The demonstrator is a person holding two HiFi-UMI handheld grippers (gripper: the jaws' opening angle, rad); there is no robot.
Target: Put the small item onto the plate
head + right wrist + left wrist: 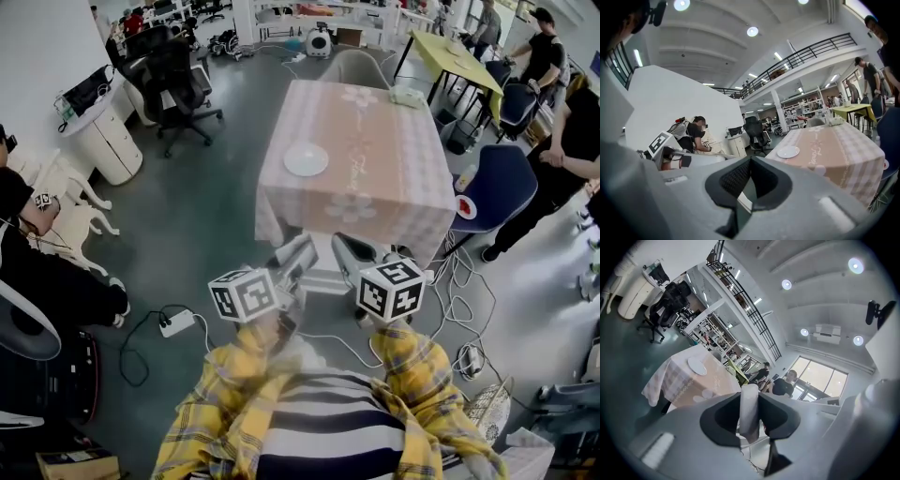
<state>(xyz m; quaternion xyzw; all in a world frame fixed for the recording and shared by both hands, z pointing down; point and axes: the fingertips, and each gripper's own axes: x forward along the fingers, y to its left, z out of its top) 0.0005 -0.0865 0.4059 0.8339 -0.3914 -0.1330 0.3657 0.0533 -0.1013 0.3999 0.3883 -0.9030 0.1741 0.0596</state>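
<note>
Clamping a small whitish item [749, 409], my left gripper [298, 255] hangs beside my closed, empty right gripper [349, 251], well short of the round white plate [307, 159].

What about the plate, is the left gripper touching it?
Apart. The head view shows the plate lying on the tablecloth, a wide bare stretch of it between plate and left gripper.

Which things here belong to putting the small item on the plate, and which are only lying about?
For the job: round white plate on the pink checked table; small pale item held in the left gripper.

Lying about: black office chair; white power strip on the floor; pale box at the table's far corner; dark blue chair.
</note>
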